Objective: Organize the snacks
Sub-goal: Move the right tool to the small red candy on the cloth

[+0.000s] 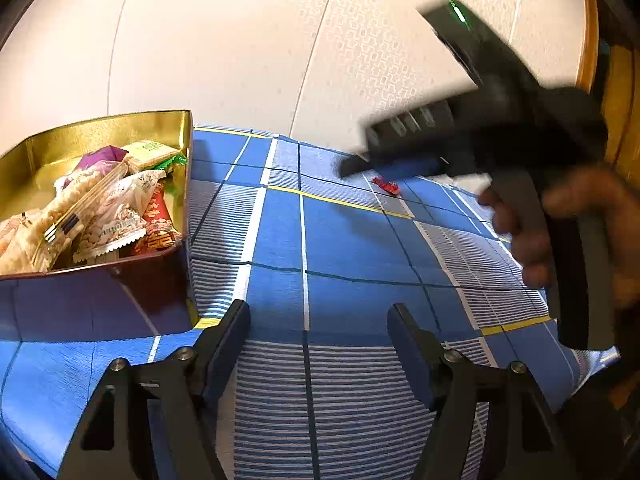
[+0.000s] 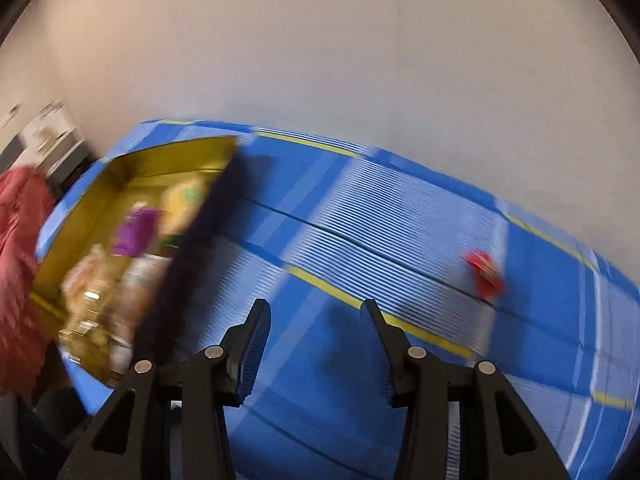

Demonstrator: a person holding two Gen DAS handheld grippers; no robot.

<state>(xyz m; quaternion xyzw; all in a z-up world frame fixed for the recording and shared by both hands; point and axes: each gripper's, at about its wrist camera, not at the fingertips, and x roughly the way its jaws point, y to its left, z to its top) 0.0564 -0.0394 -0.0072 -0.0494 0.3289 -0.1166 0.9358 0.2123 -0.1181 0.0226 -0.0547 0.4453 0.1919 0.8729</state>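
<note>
Your left gripper (image 1: pixel 318 320) hangs nearest you over the blue checked cloth (image 1: pixel 344 240), jaws wide with nothing between them. Just to its left, at the desk's left side, sits the gold-lined box (image 1: pixel 100 132), already heaped with wrapped snacks (image 1: pixel 108 208).

Your right gripper (image 2: pixel 316 344) has its jaws part open and empty too. In its view, 1 red candy (image 2: pixel 484 268) lies ahead and to the right of the jaws, well apart from the box, toward the desk's far right edge. Its long axis looks to run slantwise toward the jaws, though blur makes that uncertain.

The right hand (image 1: pixel 560 224) is clearly the nearer one; I judge you should swing it right and forward and close across the candy's narrow width.
</note>
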